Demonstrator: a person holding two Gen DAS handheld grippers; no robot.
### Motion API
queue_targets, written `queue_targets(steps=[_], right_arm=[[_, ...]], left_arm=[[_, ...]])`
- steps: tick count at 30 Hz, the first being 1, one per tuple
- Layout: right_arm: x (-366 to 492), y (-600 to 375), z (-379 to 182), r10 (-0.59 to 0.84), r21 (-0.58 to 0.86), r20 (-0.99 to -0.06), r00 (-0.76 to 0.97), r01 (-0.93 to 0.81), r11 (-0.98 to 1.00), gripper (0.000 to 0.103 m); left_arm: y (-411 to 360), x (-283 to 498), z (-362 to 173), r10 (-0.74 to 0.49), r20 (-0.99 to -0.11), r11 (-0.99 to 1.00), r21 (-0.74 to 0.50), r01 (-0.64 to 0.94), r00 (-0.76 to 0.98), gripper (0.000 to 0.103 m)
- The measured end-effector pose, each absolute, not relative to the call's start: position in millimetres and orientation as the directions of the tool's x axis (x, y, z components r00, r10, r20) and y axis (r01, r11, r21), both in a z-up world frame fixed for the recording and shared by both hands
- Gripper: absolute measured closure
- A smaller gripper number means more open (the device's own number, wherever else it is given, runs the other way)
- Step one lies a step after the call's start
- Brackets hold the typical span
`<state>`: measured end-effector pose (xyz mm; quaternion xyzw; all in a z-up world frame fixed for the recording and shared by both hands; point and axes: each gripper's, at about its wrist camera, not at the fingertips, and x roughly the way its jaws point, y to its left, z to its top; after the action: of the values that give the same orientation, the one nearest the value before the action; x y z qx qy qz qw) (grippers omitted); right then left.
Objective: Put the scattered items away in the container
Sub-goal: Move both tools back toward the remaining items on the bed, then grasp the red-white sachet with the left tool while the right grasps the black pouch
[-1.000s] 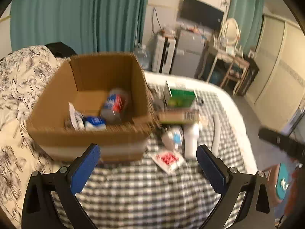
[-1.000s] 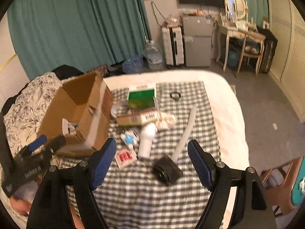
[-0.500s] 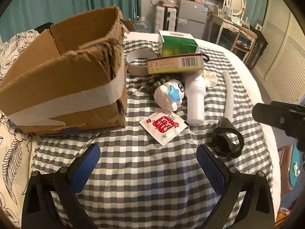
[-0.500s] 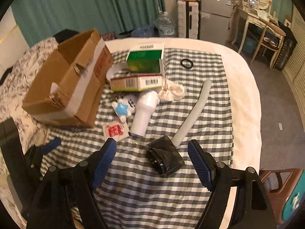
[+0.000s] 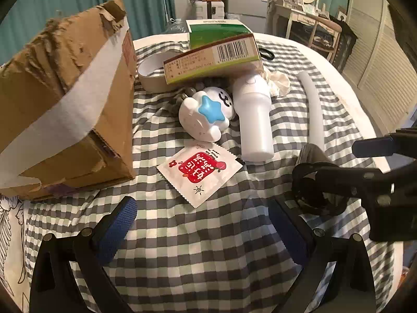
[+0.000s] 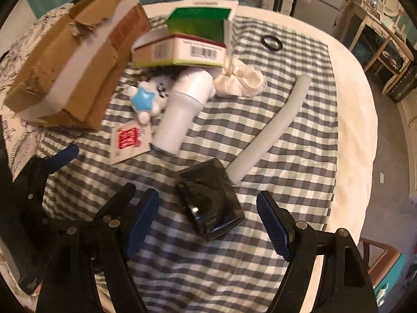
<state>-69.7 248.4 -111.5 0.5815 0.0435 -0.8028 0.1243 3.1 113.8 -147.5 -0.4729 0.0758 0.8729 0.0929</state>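
The right gripper (image 6: 208,224) has its two blue-padded fingers (image 6: 273,225) spread wide and grasping nothing; one black plastic-wrapped roll (image 6: 211,203) lies on the checked cloth (image 6: 286,135) between them, not touched by either pad. The left gripper (image 5: 203,224) is likewise released, its two fingers (image 5: 117,224) apart over bare cloth, with one white sachet with red print (image 5: 199,169) lying just beyond the tips.

Just past the black roll, one pale grey tube (image 6: 273,127) runs away toward the far right side of the bed, its near end close to the roll. Beside the sachet lie one white bottle (image 5: 254,120) on its side and one white toy with a blue star (image 5: 206,117), the two touching. Behind them one long carton with a barcode (image 5: 213,60) rests tilted across the bottle and toy, and one green box (image 5: 216,30) stands behind the carton. One roll of tape (image 5: 148,73) lies partly under the carton's left end. One cream scrunchie (image 6: 242,80) sits right of the bottle's top, and one black ring (image 6: 271,43) lies apart toward the far edge of the bed.

One torn cardboard box (image 5: 65,94), banded with white tape, stands at the left edge of the checked cloth, near the sachet; its inside is hidden from both views.
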Motion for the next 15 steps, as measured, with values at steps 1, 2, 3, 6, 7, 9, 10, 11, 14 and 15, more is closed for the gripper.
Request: queue_targets(steps=[1, 2, 3, 6, 7, 9, 10, 11, 14, 15], right_arm=[[-73, 250, -115, -0.147, 0.076, -0.947, -0.286, 0.245, -0.966, 0.026], [-75, 252, -118, -0.14, 0.072, -0.949, -0.282, 0.239, -0.968, 0.026], [-77, 254, -120, -0.136, 0.07, -0.951, -0.278, 0.234, -0.97, 0.026], [-83, 258, -130, -0.151, 0.096, -0.956, -0.252, 0.218, -0.971, 0.026], [-84, 258, -133, -0.155, 0.103, -0.958, -0.24, 0.217, -0.971, 0.026], [-85, 256, -138, -0.157, 0.107, -0.962, -0.224, 0.222, -0.969, 0.026], [-85, 254, -140, -0.161, 0.111, -0.963, -0.216, 0.228, -0.967, 0.026], [-86, 251, -144, -0.161, 0.111, -0.966, -0.204, 0.236, -0.965, 0.026], [-86, 246, -148, -0.159, 0.112, -0.97, -0.186, 0.24, -0.964, 0.035], [-86, 245, -150, -0.154, 0.11, -0.973, -0.171, 0.239, -0.965, 0.04]], left_arm=[[114, 3, -148, 0.091, -0.839, -0.972, 0.043, -0.233, -0.537, 0.0], [115, 2, -150, 0.094, -0.842, -0.971, 0.04, -0.235, -0.532, 0.0], [114, 1, -152, 0.097, -0.844, -0.971, 0.036, -0.238, -0.527, 0.0], [112, -2, -155, 0.097, -0.842, -0.972, 0.035, -0.232, -0.531, 0.0], [111, -3, -156, 0.099, -0.84, -0.973, 0.032, -0.23, -0.533, 0.0], [108, -6, -158, 0.106, -0.841, -0.974, 0.019, -0.225, -0.531, 0.0], [107, -7, -159, 0.109, -0.841, -0.975, 0.012, -0.221, -0.53, 0.0], [108, -9, -160, 0.107, -0.842, -0.975, 0.014, -0.22, -0.529, 0.0], [109, -13, -163, 0.094, -0.841, -0.975, 0.03, -0.219, -0.533, 0.0], [111, -15, -164, 0.09, -0.842, -0.975, 0.034, -0.219, -0.532, 0.0]])
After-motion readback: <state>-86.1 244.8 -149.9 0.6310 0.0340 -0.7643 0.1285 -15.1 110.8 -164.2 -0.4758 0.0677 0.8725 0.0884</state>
